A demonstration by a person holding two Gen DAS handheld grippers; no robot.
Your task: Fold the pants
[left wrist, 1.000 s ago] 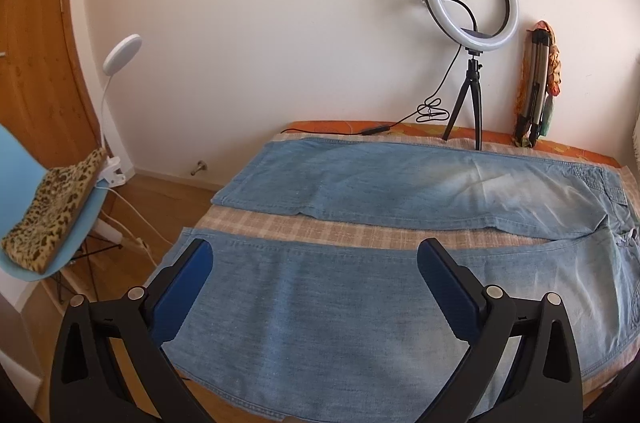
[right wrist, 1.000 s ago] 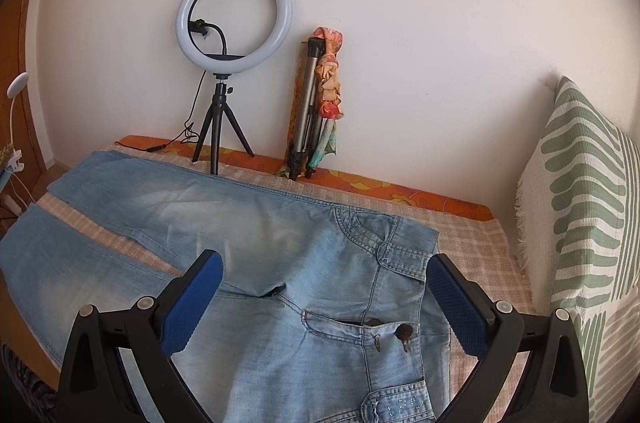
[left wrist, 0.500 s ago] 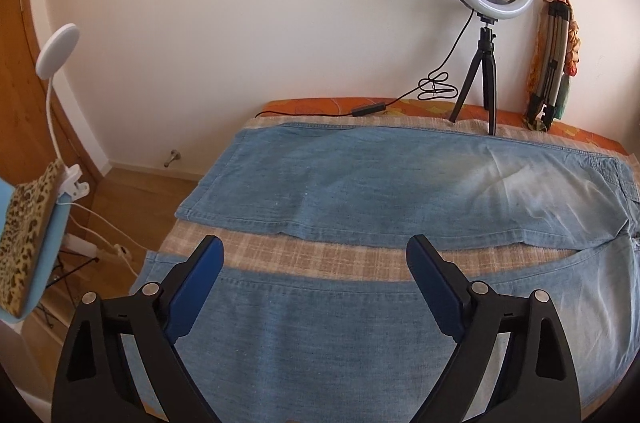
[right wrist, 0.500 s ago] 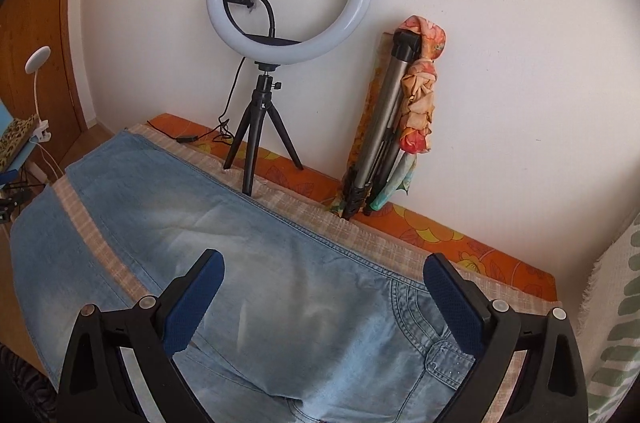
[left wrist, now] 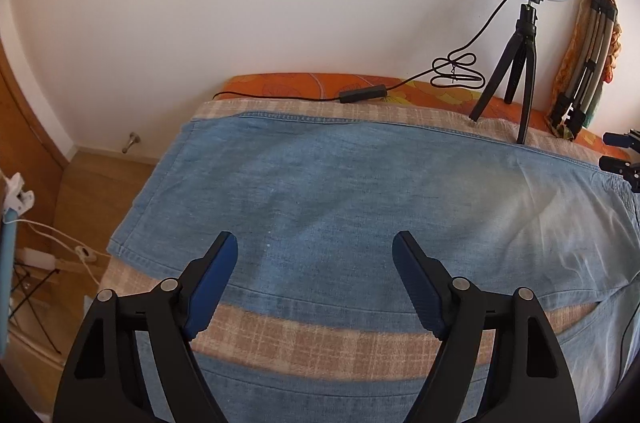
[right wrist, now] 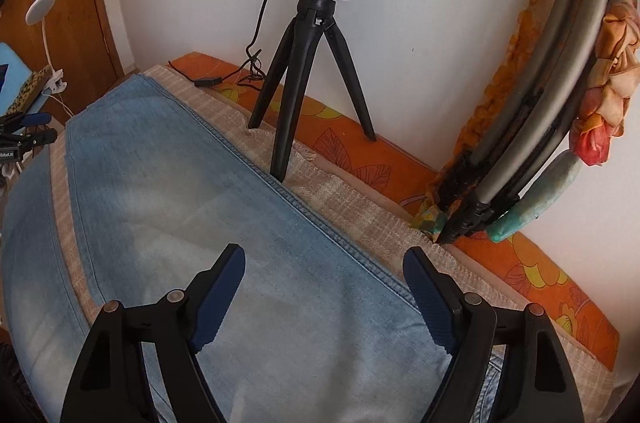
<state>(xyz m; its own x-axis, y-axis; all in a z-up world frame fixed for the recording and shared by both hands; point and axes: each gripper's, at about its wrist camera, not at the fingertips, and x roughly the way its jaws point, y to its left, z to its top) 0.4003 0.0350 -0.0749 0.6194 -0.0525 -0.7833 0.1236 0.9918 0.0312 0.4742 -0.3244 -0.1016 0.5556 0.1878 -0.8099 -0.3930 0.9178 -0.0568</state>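
Observation:
Light blue jeans (left wrist: 340,191) lie flat on a bed, the two legs spread apart with a strip of checked beige blanket (left wrist: 320,339) between them. My left gripper (left wrist: 314,243) is open and empty above the far leg, near its inner edge. My right gripper (right wrist: 324,257) is open and empty above the far leg (right wrist: 208,223) near its outer seam. The right gripper shows at the right edge of the left wrist view (left wrist: 624,159), and the left gripper at the left edge of the right wrist view (right wrist: 24,135).
A ring light on a black tripod (right wrist: 312,63) stands at the far bed edge with its cable (left wrist: 400,89) on the orange sheet. A folded tripod wrapped in floral cloth (right wrist: 540,111) leans on the wall. Beyond the foot of the bed are wooden floor, a chair and a lamp (right wrist: 40,11).
Both grippers have moved forward across the bed, from over the near leg and waist towards the far leg and the wall. Both stay open.

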